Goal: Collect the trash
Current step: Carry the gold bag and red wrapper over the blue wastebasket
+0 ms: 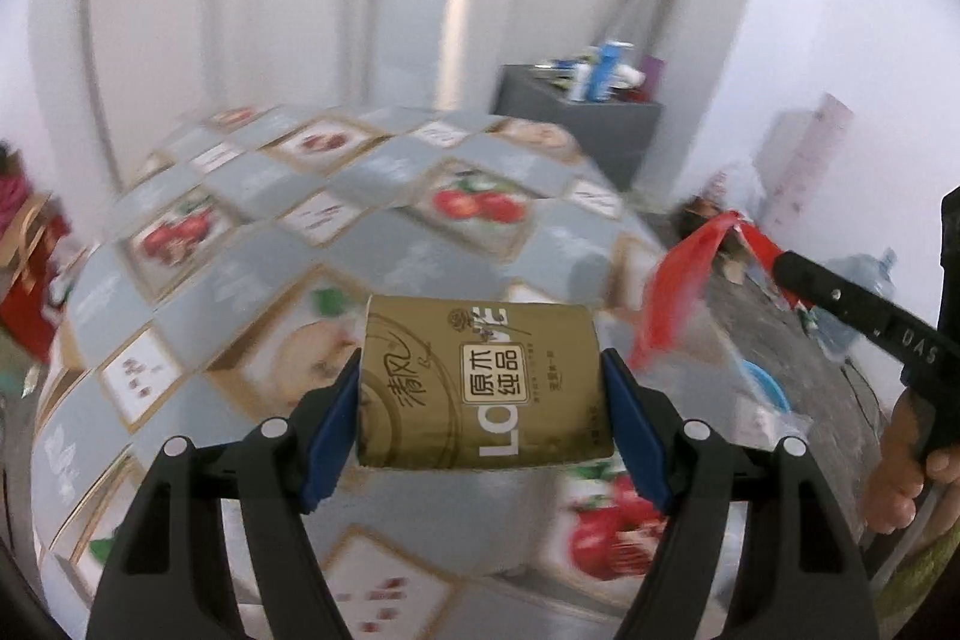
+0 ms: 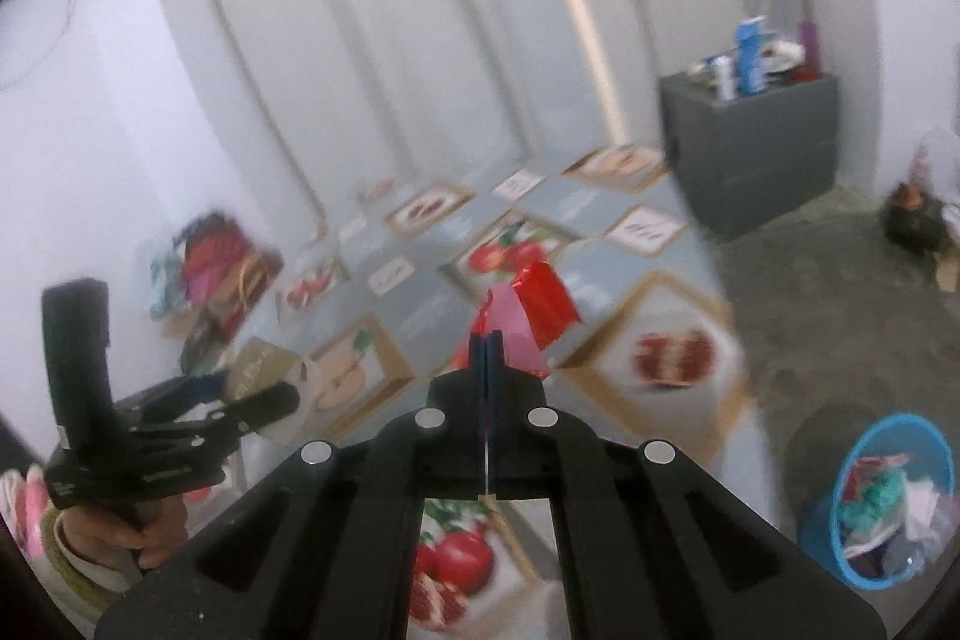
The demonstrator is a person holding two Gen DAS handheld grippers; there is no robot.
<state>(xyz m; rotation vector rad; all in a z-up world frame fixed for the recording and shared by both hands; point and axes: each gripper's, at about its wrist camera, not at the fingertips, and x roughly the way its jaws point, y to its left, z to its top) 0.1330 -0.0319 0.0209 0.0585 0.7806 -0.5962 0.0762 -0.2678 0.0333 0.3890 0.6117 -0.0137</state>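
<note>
My left gripper (image 1: pixel 483 388) is shut on a gold tissue packet (image 1: pixel 480 382) with Chinese lettering, held above the table with the fruit-pattern cloth (image 1: pixel 270 244). It also shows in the right wrist view (image 2: pixel 240 388), at the lower left, with the gold packet (image 2: pixel 258 367) between its blue pads. My right gripper (image 2: pixel 487 340) is shut on a red and pink plastic wrapper (image 2: pixel 534 310), which stands up from its fingertips. In the left wrist view the right gripper (image 1: pixel 780 259) is at the right edge with the red wrapper (image 1: pixel 678 292) hanging from it.
A blue bin (image 2: pixel 894 508) with mixed trash stands on the floor at the lower right. A grey cabinet (image 2: pixel 756 154) with bottles on top stands past the table. A pile of colourful bags (image 2: pixel 216 274) lies at the far left. White curtains hang behind.
</note>
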